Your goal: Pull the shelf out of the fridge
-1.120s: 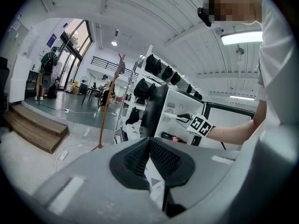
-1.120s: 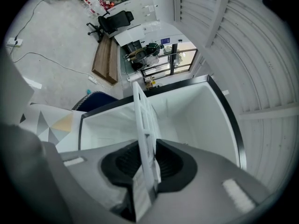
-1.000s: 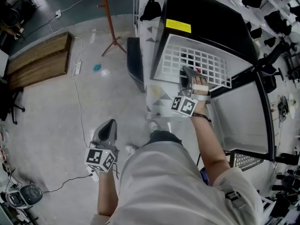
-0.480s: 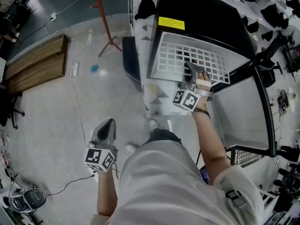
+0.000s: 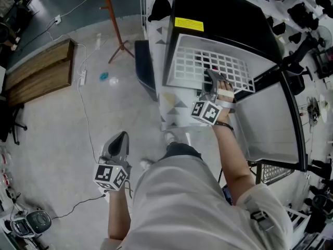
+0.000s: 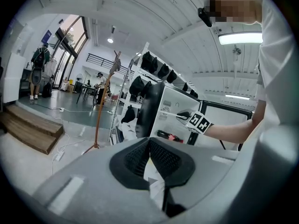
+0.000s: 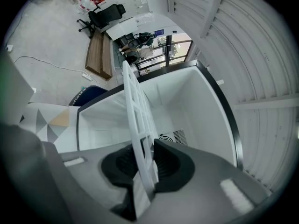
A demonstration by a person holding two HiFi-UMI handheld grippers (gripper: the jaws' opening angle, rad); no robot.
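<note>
Grey concrete floor (image 5: 57, 134) fills the left of the head view, with a low wooden platform (image 5: 39, 72) at the far left and an orange coat stand (image 5: 115, 20) beyond it. At the right stands a black fridge (image 5: 229, 20) with a yellow label (image 5: 189, 24) on top. Its door (image 5: 273, 124) is swung open to the near right.

A white grid shelf (image 5: 208, 64) juts partway out of the fridge opening toward the person. The right gripper (image 5: 214, 81) is at the shelf's near edge, right of centre. In the right gripper view the shelf's edge runs up between the two pads. The jaws are closing on it, the right-hand pad is against the grid, and a thin dark gap shows on the other side.

The left gripper (image 5: 119, 142) hangs low over the floor at the near left, well apart from the fridge. Its jaws are pressed together with nothing between them.
</note>
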